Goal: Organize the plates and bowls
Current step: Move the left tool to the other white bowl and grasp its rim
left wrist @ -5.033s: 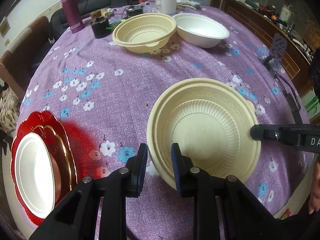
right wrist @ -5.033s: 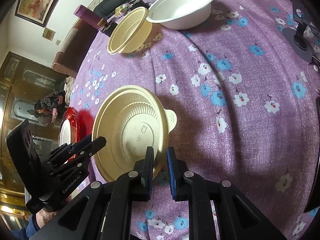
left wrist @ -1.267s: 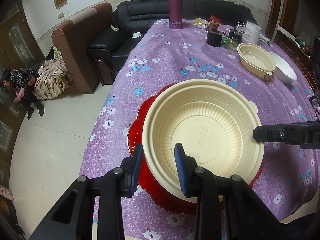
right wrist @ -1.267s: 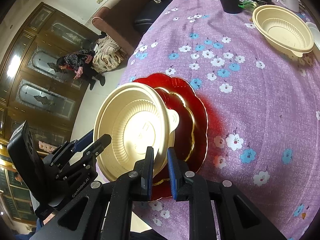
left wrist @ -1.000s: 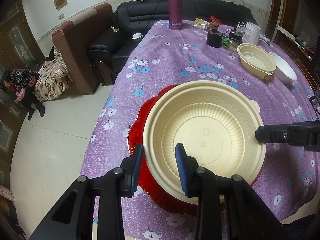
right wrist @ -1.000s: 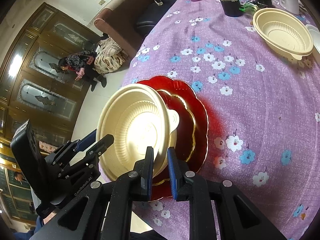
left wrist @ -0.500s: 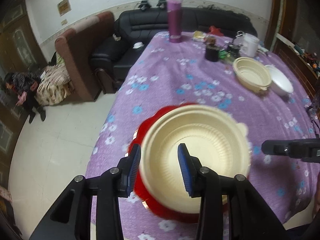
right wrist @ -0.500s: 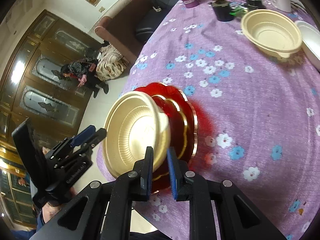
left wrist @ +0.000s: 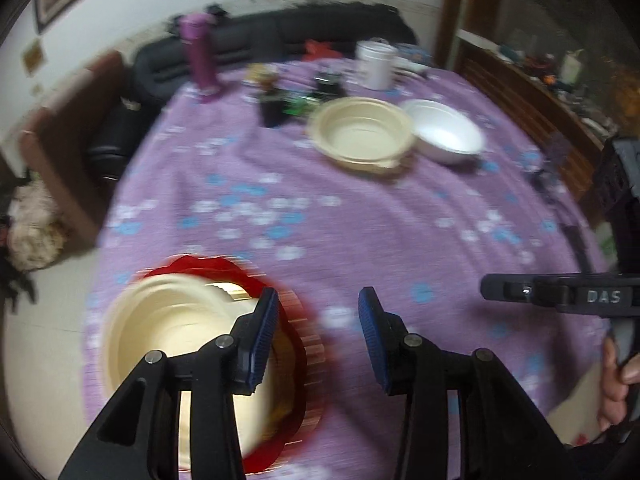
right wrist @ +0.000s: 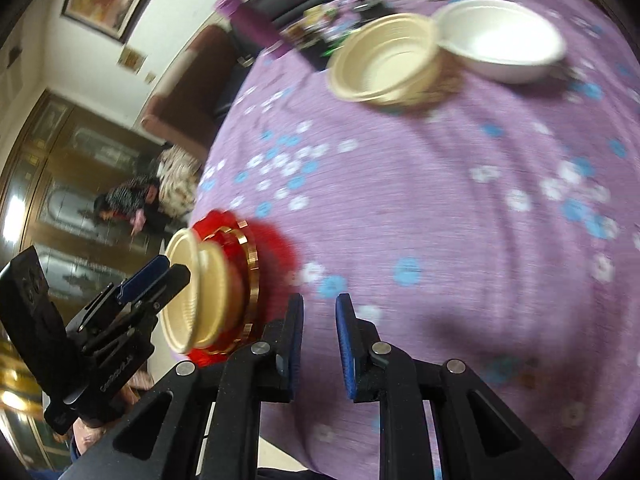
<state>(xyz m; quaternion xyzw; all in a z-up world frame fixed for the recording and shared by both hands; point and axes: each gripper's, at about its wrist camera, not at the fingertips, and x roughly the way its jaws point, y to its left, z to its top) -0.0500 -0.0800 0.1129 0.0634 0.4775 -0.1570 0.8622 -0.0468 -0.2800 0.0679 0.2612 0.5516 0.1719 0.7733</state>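
Note:
A cream bowl [left wrist: 160,328] rests on the stack of red plates [left wrist: 192,264] at the table's near left edge, blurred by motion. My left gripper [left wrist: 318,336] is just right of it; its jaws are opening and nothing is between them. In the right wrist view the same cream bowl [right wrist: 192,292] sits on the red plates [right wrist: 216,220], with the left gripper [right wrist: 168,274] beside its rim. My right gripper [right wrist: 318,340] hovers over bare cloth, its jaws a narrow gap apart and empty. A second cream bowl [left wrist: 362,136] and a white bowl [left wrist: 444,132] stand side by side at the far end.
A purple flowered cloth [left wrist: 360,220] covers the table. At the far end stand a purple bottle [left wrist: 198,60], a white cup [left wrist: 376,64] and a dark jar [left wrist: 274,108]. A sofa [left wrist: 280,36] lies behind. A person [right wrist: 128,204] crouches on the floor to the left.
Both grippers have let go of the cream bowl, which now sits on the red plates. Both have swung right, away from it, and the left jaws have widened.

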